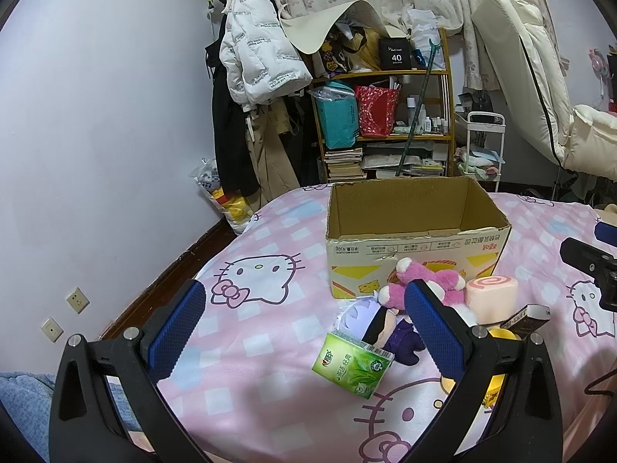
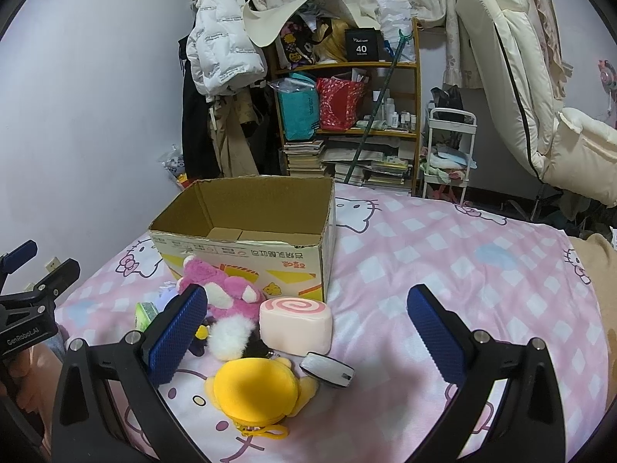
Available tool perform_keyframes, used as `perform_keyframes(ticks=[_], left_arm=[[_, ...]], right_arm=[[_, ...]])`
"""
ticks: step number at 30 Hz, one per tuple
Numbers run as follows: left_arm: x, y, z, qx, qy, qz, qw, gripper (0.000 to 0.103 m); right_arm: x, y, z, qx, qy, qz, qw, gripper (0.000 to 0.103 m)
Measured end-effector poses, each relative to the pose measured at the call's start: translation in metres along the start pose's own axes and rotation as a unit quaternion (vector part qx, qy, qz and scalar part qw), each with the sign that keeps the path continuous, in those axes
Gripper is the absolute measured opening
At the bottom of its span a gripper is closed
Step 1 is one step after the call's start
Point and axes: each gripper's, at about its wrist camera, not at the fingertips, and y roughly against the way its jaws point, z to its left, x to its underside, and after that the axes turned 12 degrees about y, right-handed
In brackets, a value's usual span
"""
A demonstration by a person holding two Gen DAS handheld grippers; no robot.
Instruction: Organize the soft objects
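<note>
Soft toys lie in a loose cluster on the pink cat-print bedspread (image 2: 462, 254), just in front of the open cardboard box (image 2: 250, 247), which holds nothing you can see from either camera. Nearest the box wall is the pink plush bear (image 2: 227, 289), lying against the box's printed front. Just beside it to the right sits the swirl-roll cushion (image 2: 295, 322), and in front of those the yellow plush (image 2: 256, 389) with its yellow clip loop. A small grey device (image 2: 327, 370) rests touching the yellow plush's right side. From your left wrist view you also see the purple-haired doll (image 1: 380, 328) and the green tissue pack (image 1: 353, 364) lying against it.

Your left gripper (image 1: 304, 332) has its jaws spread wide above the bedspread, gripping nothing. Your right gripper (image 2: 306, 337) is likewise spread wide, pinching nothing, with the toys near its left finger.
</note>
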Motion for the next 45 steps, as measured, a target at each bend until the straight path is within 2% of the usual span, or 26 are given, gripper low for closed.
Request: perform_keyframes(ticks=[6,7,45], left_arm=[[0.0,0.0,0.0,0.001,0.0,0.0,1.0,0.101],[0.0,0.0,0.0,0.0,0.0,0.0,1.0,0.101],[-0.005,0.006,-0.001,0.001,0.001,-0.004,1.0,0.102]], right_arm=[[0.0,0.003,-0.008,-0.001,-0.001,0.0,1.0,0.103],[0.002,-0.001,0.001,0.0,0.0,0.0,1.0,0.103],[0.001,-0.003,0.006,-0.001,0.003,-0.005,1.0,0.103]])
